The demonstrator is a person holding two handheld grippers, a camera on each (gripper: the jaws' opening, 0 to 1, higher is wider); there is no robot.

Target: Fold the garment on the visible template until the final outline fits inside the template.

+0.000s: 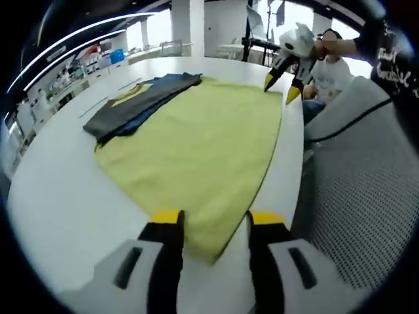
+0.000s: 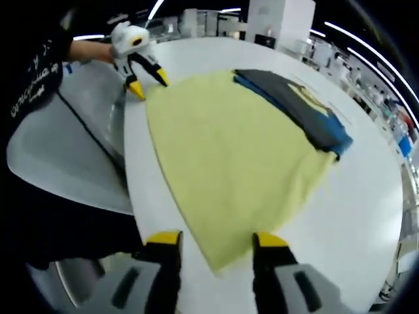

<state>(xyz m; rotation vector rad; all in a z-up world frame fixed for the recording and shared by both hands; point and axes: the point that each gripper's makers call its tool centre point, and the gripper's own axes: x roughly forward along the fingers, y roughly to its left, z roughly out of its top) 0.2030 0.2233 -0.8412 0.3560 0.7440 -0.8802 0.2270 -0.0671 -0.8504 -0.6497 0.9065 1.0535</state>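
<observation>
we hold one hand-held gripper in each hand over a white counter [image 1: 59, 216], and both stand with their jaws wide apart, gripping nothing. in the left gripper view, the left hand-held gripper [image 1: 215, 219] rises from the bottom with its yellow tips just over the near corner of a yellow cloth [image 1: 203, 147], the corner lying between the two jaws. the cloth is spread flat and runs away from that gripper across the counter. on the far left part of the cloth lies a folded dark garment [image 1: 141, 98], grey with blue and a bit of yellow showing, and it partly overhangs the cloth's far edge onto the counter. the right hand-held gripper [image 1: 283, 88] hangs at the far right corner of the cloth, tips pointing down and spread; we cannot tell if they touch the fabric.

in the right gripper view, the right hand-held gripper [image 2: 216, 239] straddles the nearest corner of the yellow cloth [image 2: 229, 157] the same way. the dark garment [image 2: 298, 104] sits ahead and to the right of it, at the cloth's far side. the left hand-held gripper [image 2: 147, 82] is at the far left corner, held by a hand with a dark sleeve [image 2: 39, 72] behind it.
</observation>
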